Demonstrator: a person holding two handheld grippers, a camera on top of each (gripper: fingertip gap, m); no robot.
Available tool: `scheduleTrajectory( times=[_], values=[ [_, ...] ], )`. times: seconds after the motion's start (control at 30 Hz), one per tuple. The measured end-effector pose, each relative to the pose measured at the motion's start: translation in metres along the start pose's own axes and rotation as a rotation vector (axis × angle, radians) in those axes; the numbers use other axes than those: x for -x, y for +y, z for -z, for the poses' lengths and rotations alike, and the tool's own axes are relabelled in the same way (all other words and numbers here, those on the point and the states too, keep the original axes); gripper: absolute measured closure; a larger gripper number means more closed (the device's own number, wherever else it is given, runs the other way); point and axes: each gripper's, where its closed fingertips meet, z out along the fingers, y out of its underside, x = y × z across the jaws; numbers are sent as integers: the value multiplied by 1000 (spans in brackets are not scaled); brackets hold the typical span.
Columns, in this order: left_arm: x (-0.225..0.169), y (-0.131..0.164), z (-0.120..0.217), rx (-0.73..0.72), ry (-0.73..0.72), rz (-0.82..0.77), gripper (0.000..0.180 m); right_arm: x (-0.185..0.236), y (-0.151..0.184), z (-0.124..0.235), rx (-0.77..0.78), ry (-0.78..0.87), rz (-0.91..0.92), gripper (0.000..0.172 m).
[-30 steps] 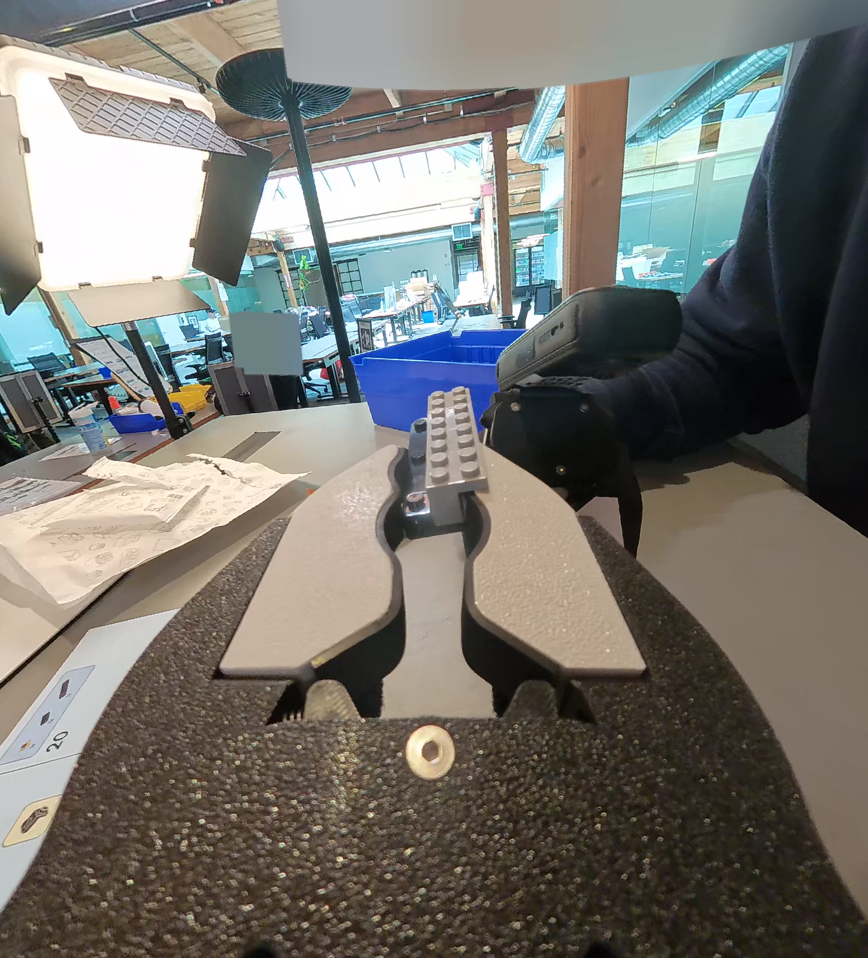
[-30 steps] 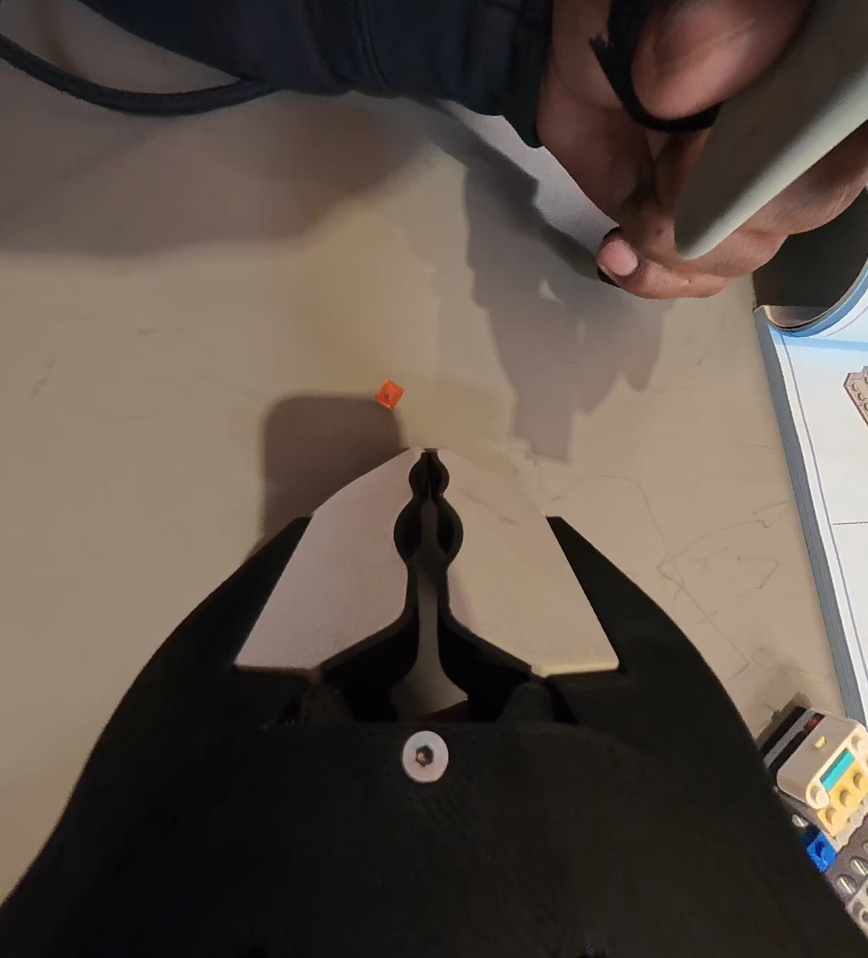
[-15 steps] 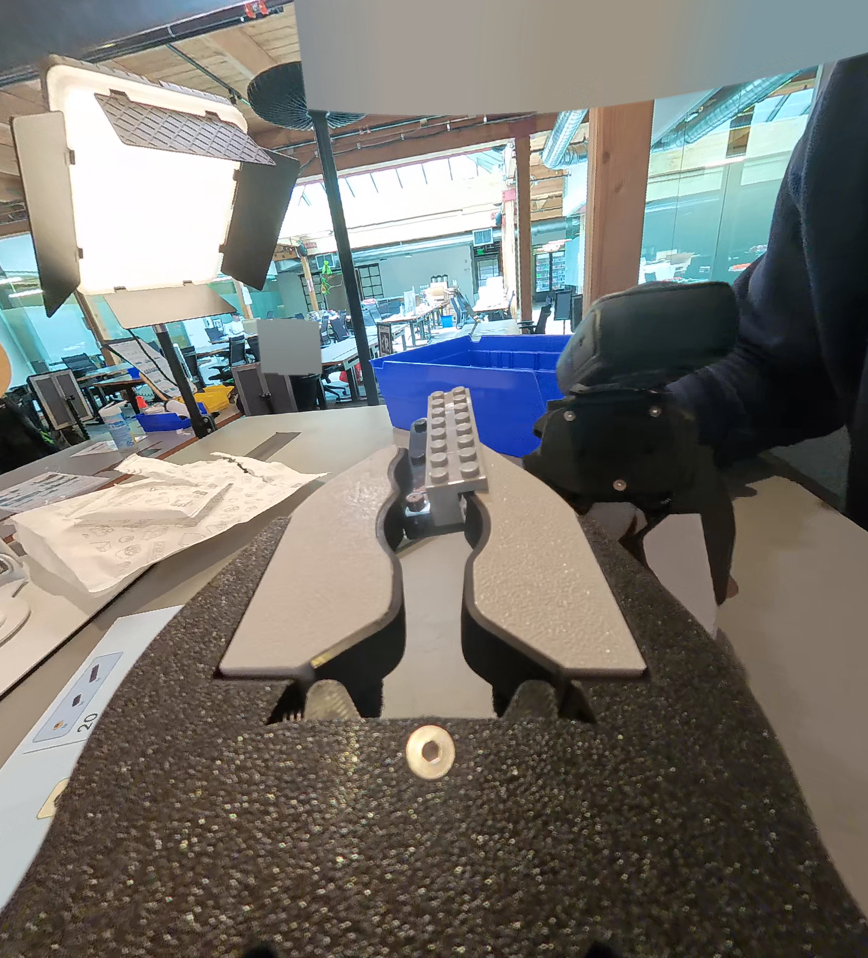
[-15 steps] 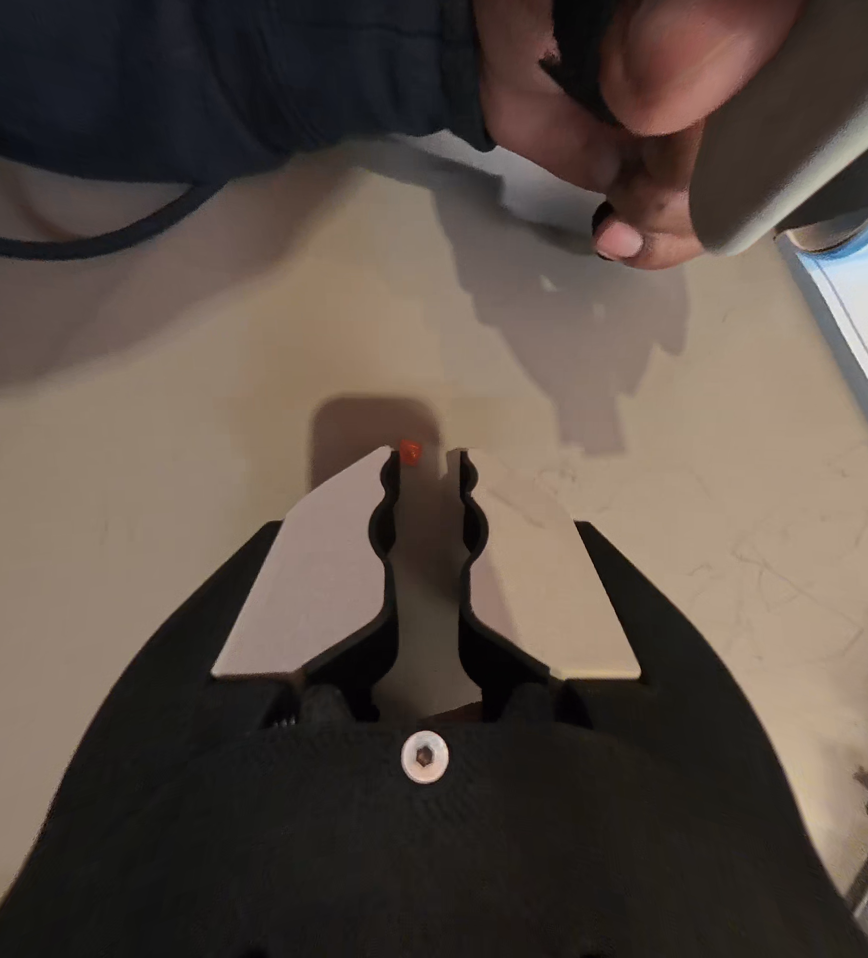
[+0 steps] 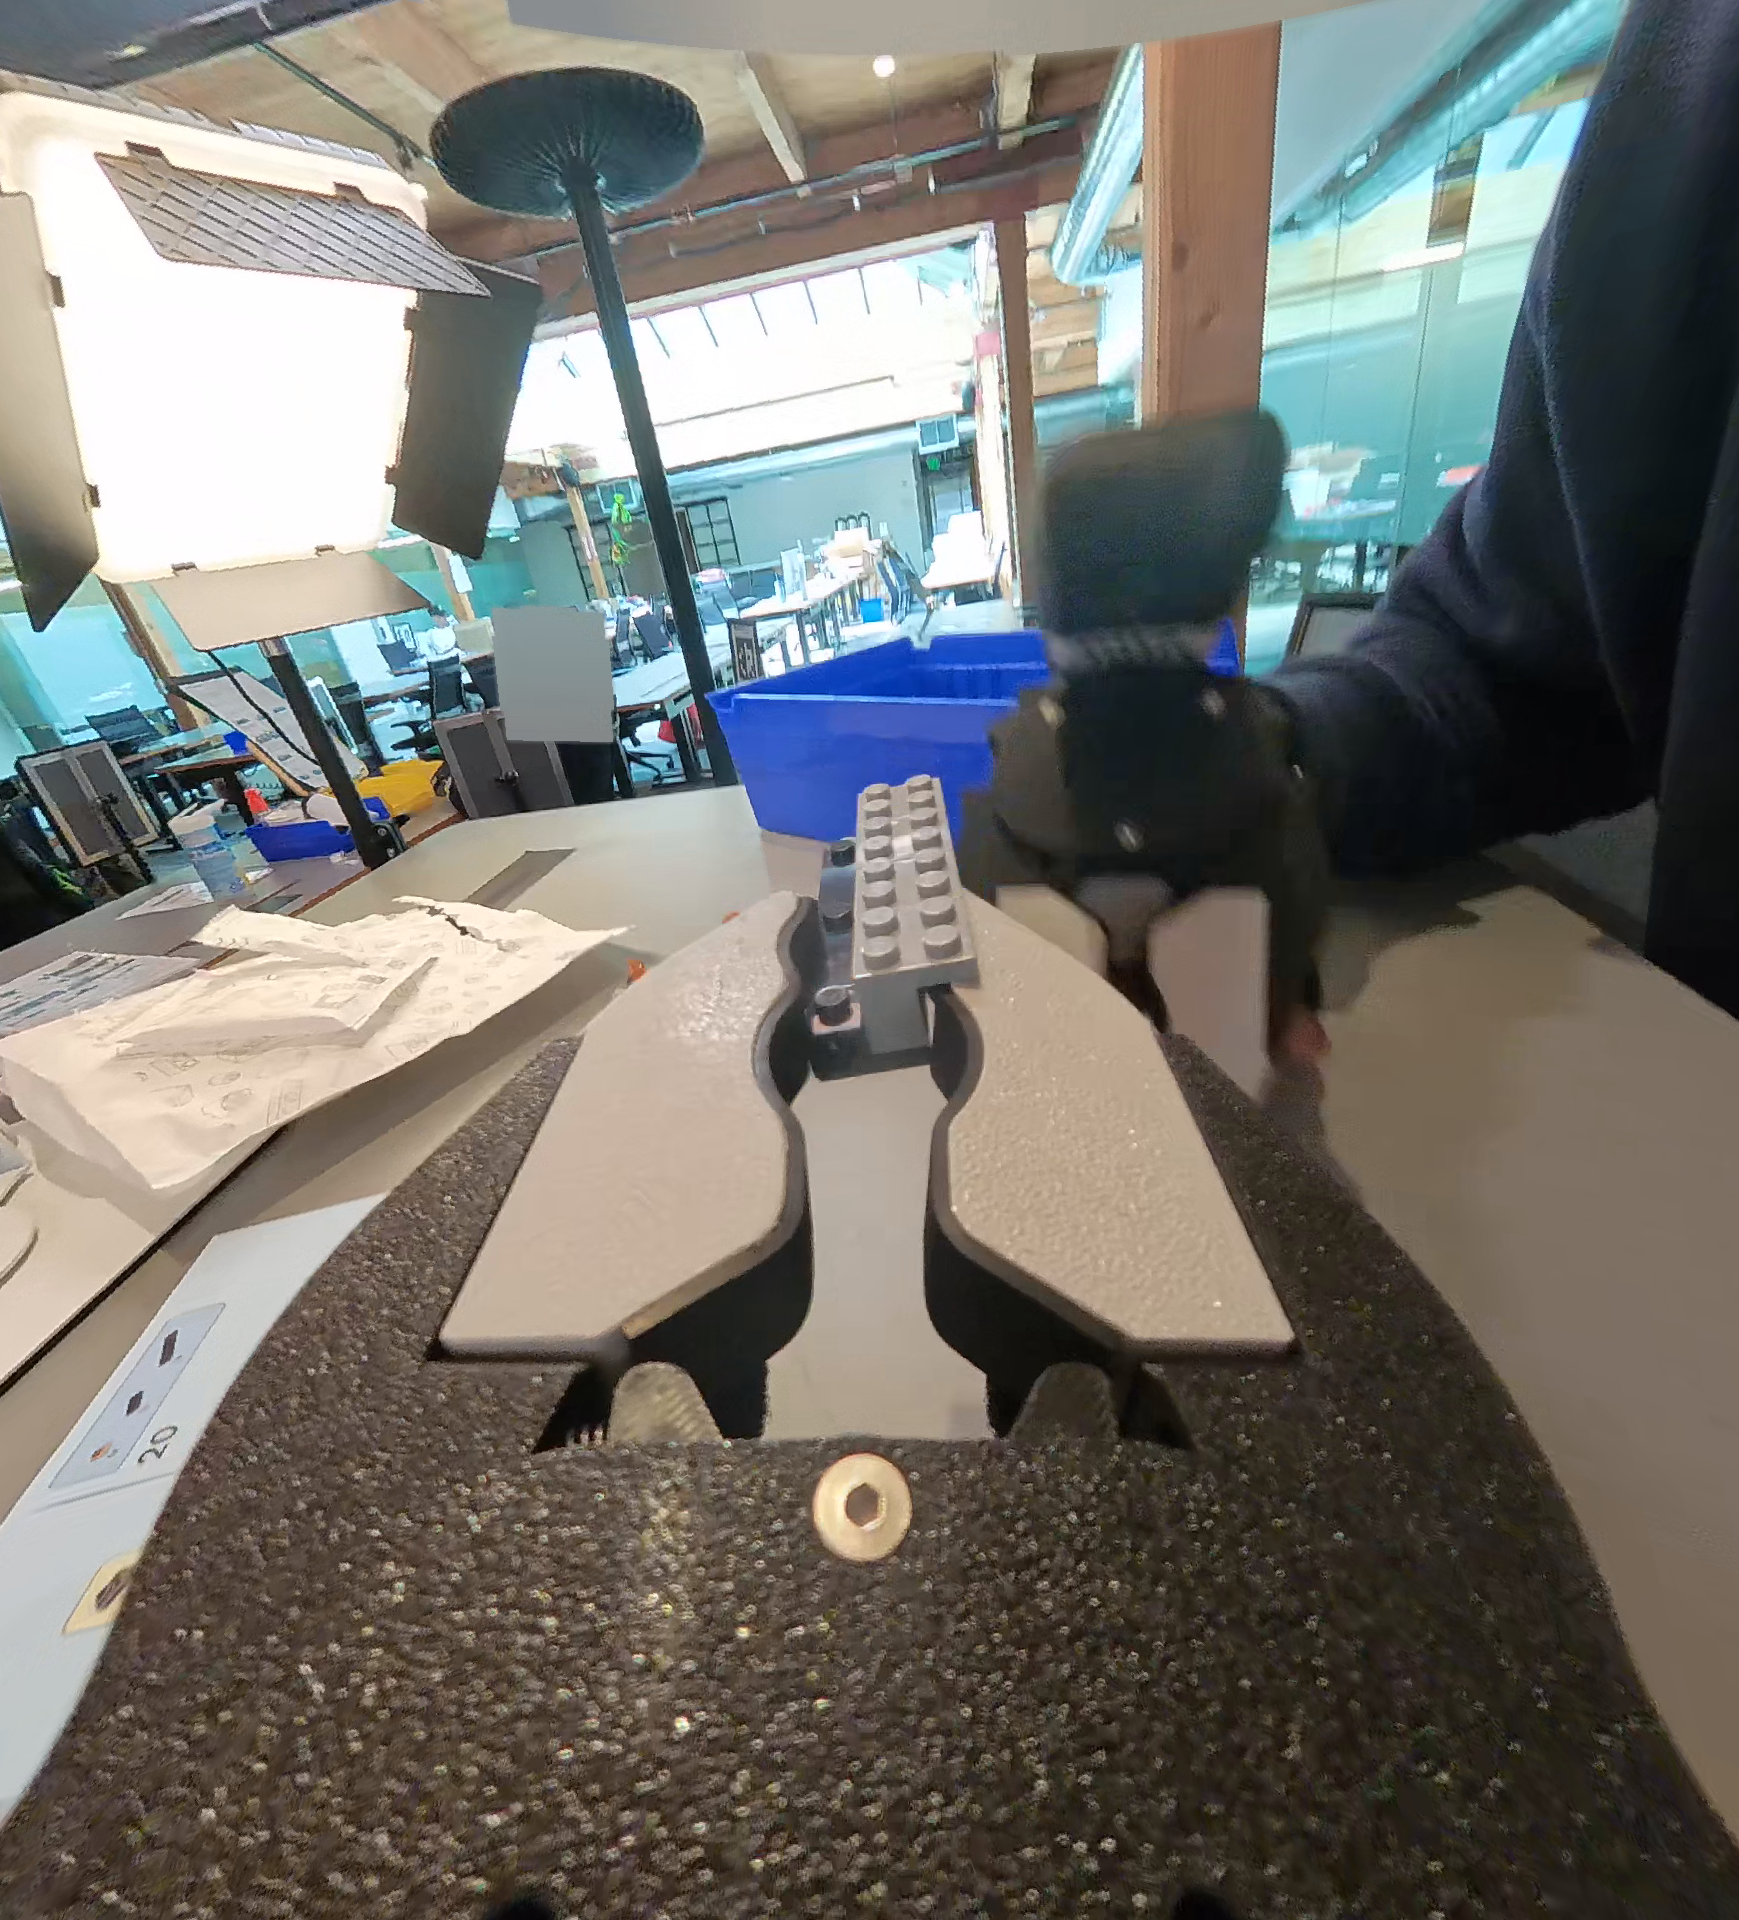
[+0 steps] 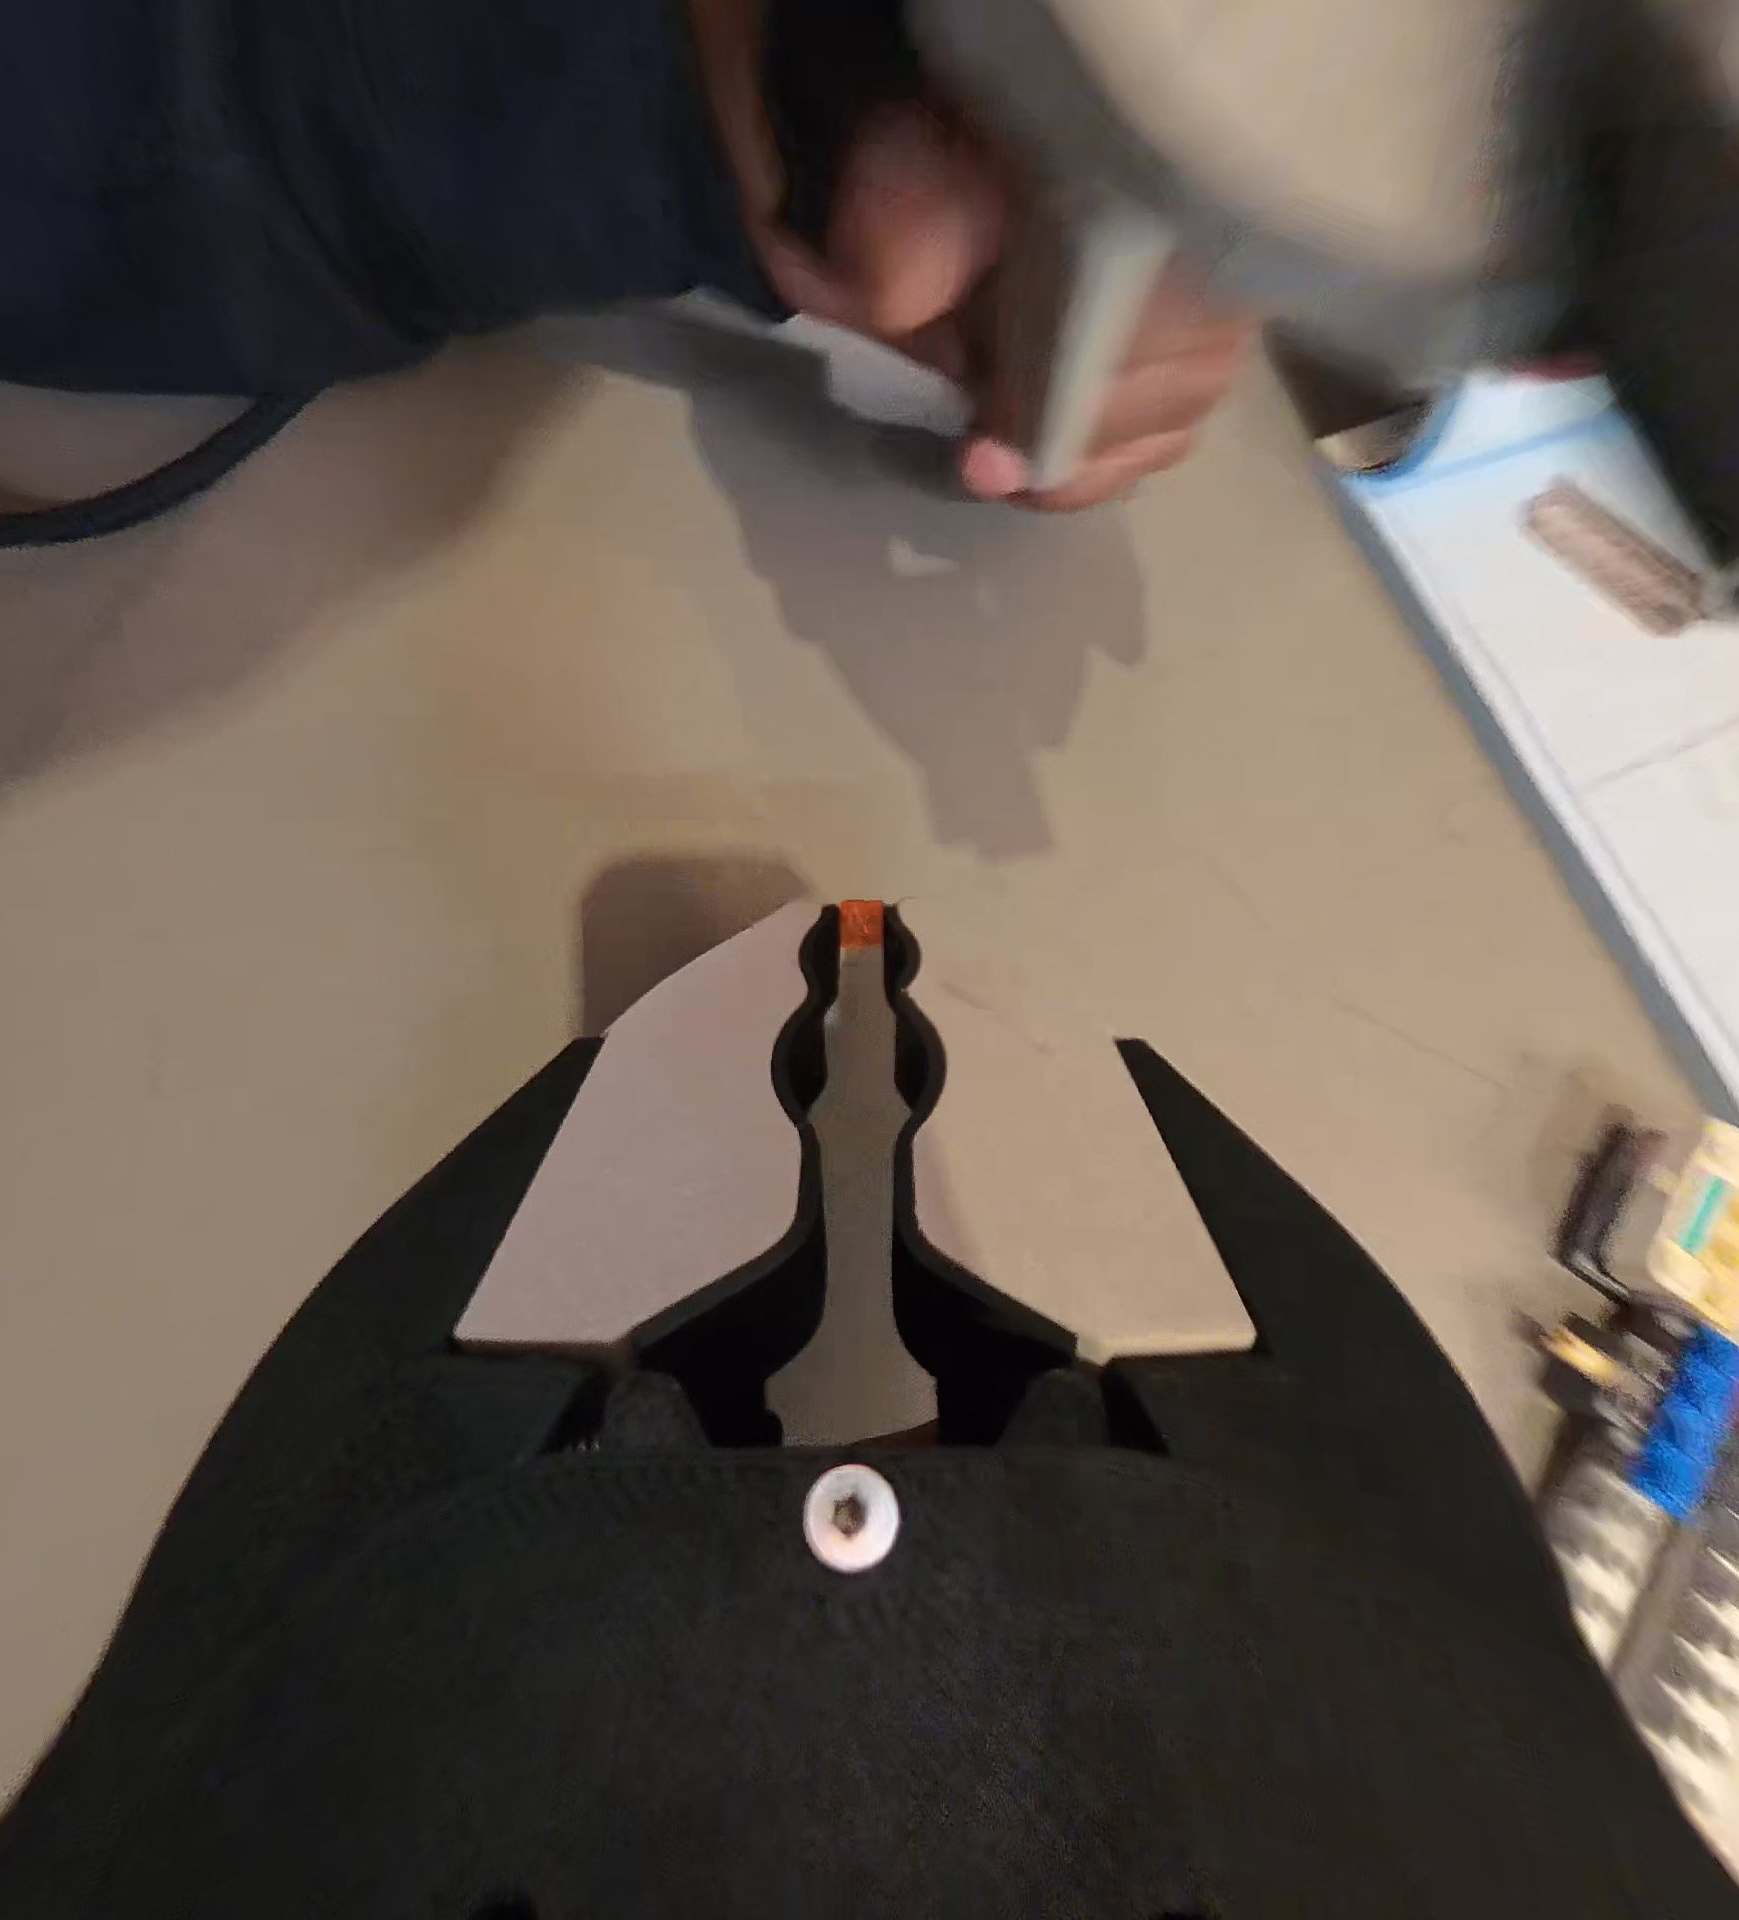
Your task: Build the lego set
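Two tools are working over a pale surface. The left tool is pinching a grey brick piece with its two tips pressing on the dark base under the long studded top. The piece is sticking out forward from the tips, up off the surface.

The right tool is pointing down at the surface. Its tips are nearly together and are pinching a tiny orange bit right at the very end. The bit is sitting between the tips, and both tips seem to be touching it, though the picture is a little blurry there. Whether the bit is lifted or lying on the surface is hard to tell.

Nothing is joined yet, as far as the pictures show: the grey piece and the orange bit are in different tools, apart from each other.

Near the right tool, a hand is gripping the other tool's handle. A booklet is lying to the side, and a pile of bricks is sitting by the edge of the view. In the left view, a blue bin is standing behind the grey piece, white papers are lying on the left, and a bright lamp is glowing above them.
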Motion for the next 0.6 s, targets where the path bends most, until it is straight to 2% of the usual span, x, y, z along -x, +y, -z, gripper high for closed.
scheduleTrajectory(
  times=[0.1, 0.27, 0.37, 0.6],
  values=[
    [-12, 3, 10, 17, 30, -27, 162, -24, -11, 38, -89, 45, -39, 164],
    [-20, -3, 10, -29, 82, -7, 162, -39, -57, 82, -257, 20, -57, 164],
    [-26, 1, 5, -14, 100, -36, 162, -31, -71, 84, -281, -68, -62, 164],
    [-32, -5, 5, -40, 119, -74, 162, -16, -70, 77, -283, -203, -74, 164]
  ],
)
